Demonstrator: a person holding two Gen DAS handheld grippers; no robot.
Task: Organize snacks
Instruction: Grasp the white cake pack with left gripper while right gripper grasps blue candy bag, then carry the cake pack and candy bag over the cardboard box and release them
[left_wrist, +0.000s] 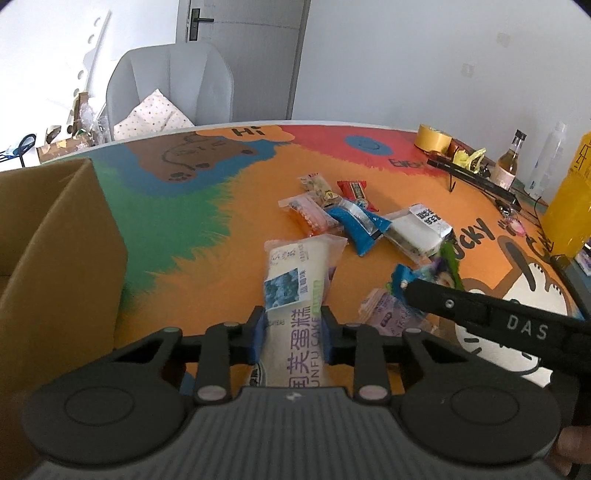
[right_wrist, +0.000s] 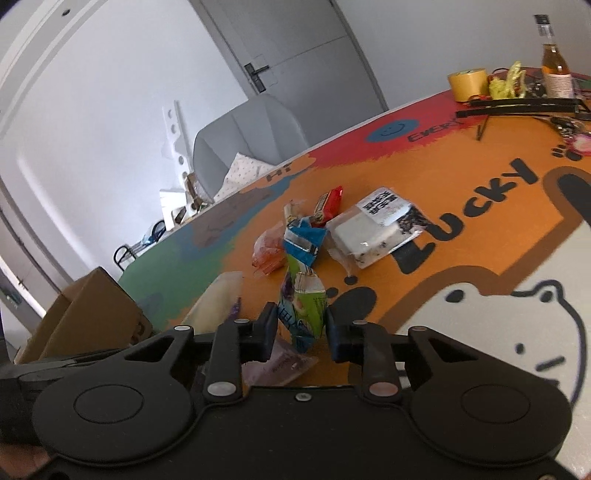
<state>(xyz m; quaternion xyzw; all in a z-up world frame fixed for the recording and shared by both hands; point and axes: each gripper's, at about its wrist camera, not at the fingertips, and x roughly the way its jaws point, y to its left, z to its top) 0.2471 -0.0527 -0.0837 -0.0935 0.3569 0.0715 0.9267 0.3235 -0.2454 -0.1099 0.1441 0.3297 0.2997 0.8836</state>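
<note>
The left tongs (left_wrist: 293, 334) are clamped on the white cake packet (left_wrist: 295, 295), its blue pads pressing both long edges near the packet's near end. The far end of the packet rests on, or sits just above, the orange worktop (left_wrist: 207, 280); which of the two cannot be told. The right tongs (right_wrist: 301, 332) are clamped on the green snack pouch (right_wrist: 303, 306), which stands upright between the black pads, with a pale purple packet (right_wrist: 284, 363) lying under them.

Procedure for the step in hand, as judged: lift each item straight up until it clears its neighbours, then carry it to the cardboard box (left_wrist: 55, 258) at the left edge. Keep the grip pressure steady; both wrappers are soft film and are likely to slide or crumple if the grip is relaxed or overtightened. Check that the purple packet does not rise with the pouch.

Pose: both tools point forward and downward across the worktop, the left more steeply. The right tool crosses the left view from the lower right, its tip just beside the cake packet.

Remaining loose snacks: the blue packet (left_wrist: 360, 225), the red packet (left_wrist: 352, 188) and the white block packet (left_wrist: 417, 230) lie clustered beyond the tongs.
</note>
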